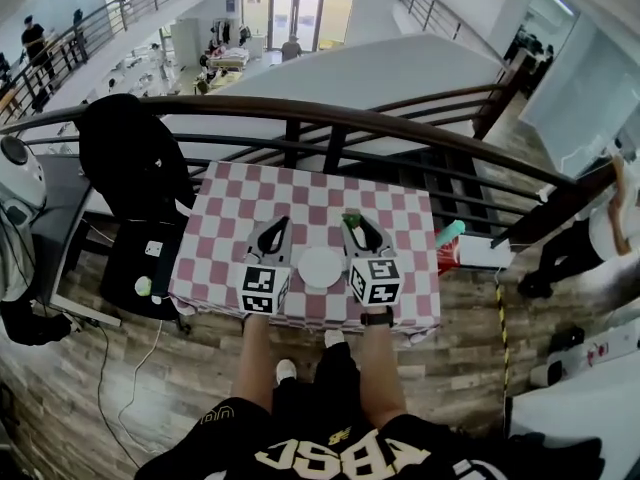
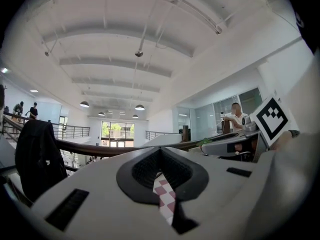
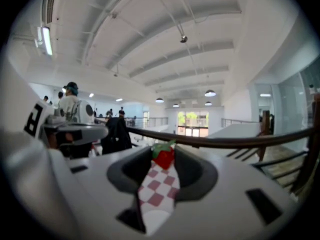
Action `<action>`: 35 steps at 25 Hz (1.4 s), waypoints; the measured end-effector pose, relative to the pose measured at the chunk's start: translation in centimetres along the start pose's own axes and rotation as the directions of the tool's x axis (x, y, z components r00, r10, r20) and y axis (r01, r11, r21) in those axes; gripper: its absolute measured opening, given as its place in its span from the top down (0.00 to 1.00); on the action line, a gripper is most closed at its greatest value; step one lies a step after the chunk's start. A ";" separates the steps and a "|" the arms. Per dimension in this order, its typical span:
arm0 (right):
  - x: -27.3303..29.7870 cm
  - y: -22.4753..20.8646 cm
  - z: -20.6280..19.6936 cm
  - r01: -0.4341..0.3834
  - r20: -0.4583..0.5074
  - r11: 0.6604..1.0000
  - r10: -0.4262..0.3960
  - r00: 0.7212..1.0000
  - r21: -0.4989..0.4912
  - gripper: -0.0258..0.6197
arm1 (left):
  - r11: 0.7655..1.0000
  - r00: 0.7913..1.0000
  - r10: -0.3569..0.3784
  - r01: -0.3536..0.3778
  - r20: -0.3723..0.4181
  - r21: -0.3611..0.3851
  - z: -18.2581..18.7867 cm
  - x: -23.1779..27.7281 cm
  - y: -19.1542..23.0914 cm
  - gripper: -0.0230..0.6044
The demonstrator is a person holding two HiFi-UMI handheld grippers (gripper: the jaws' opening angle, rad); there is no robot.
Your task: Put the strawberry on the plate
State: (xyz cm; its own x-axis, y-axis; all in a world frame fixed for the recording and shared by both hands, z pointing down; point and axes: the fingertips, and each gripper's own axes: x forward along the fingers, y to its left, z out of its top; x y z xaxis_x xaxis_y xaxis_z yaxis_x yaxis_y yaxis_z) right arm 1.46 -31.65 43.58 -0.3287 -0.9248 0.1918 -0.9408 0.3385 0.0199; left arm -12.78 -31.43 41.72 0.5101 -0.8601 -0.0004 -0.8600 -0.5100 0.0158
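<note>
A small red strawberry (image 1: 351, 218) with green leaves sits between the fingertips of my right gripper (image 1: 352, 223), low over the red-and-white checked table (image 1: 300, 193). In the right gripper view the strawberry (image 3: 164, 157) fills the gap at the tips of the right gripper (image 3: 164, 152), which is shut on it. The round white plate (image 1: 320, 267) lies near the front edge, between the two grippers. My left gripper (image 1: 282, 223) rests left of the plate. In the left gripper view the left gripper (image 2: 160, 150) has its tips together, with only checked cloth showing below.
A black chair with a dark jacket (image 1: 135, 158) stands left of the table, a green ball (image 1: 143, 286) on a black seat below it. A teal-handled object (image 1: 450, 232) lies at the table's right edge. A wooden railing (image 1: 330, 116) runs behind the table.
</note>
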 end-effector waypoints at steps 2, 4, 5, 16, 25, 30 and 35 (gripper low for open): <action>0.8 -1.3 -1.4 -0.003 -0.031 1.000 0.003 1.000 -0.007 0.73 | 1.000 1.000 -0.013 0.013 -0.021 -0.007 -1.1 0.8 0.4 0.94; 1.9 -2.8 -2.8 -0.006 -0.057 1.000 0.006 0.998 -0.001 0.73 | 1.000 0.999 -0.004 0.003 -0.048 -0.016 -2.6 1.8 1.3 0.94; 2.5 -3.5 -3.6 -0.006 -0.069 1.000 0.007 0.998 0.007 0.73 | 1.000 0.998 0.003 -0.004 -0.060 -0.022 -3.3 2.3 1.8 0.94; 7.2 -7.3 -12.2 -0.117 -0.287 0.993 0.104 0.952 -0.030 0.73 | 0.995 0.958 -0.091 0.098 -0.271 0.014 -11.7 6.2 1.5 0.94; 8.6 -1.1 -22.3 -0.404 -0.508 0.913 0.326 0.797 -0.048 0.73 | 0.961 0.877 -0.258 0.277 -0.404 -0.011 -19.8 7.3 -1.7 0.94; 8.9 1.1 -26.8 -0.481 -0.596 0.876 0.375 0.710 -0.021 0.73 | 0.945 0.831 -0.300 0.325 -0.468 -0.028 -23.6 7.0 -2.7 0.94; 9.4 2.9 -29.9 -0.529 -0.642 0.849 0.408 0.649 0.005 0.73 | 0.945 0.806 -0.306 0.323 -0.507 -0.056 -26.9 6.6 -3.1 0.94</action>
State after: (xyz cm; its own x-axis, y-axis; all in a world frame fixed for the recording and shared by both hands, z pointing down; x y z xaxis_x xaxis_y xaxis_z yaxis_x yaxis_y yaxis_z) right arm -1.84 -34.20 74.80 -0.5438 -0.3504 0.7626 -0.6253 0.7753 -0.0896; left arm -6.43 -35.32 68.57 0.6810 -0.5331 0.5021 -0.6466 -0.7596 0.0706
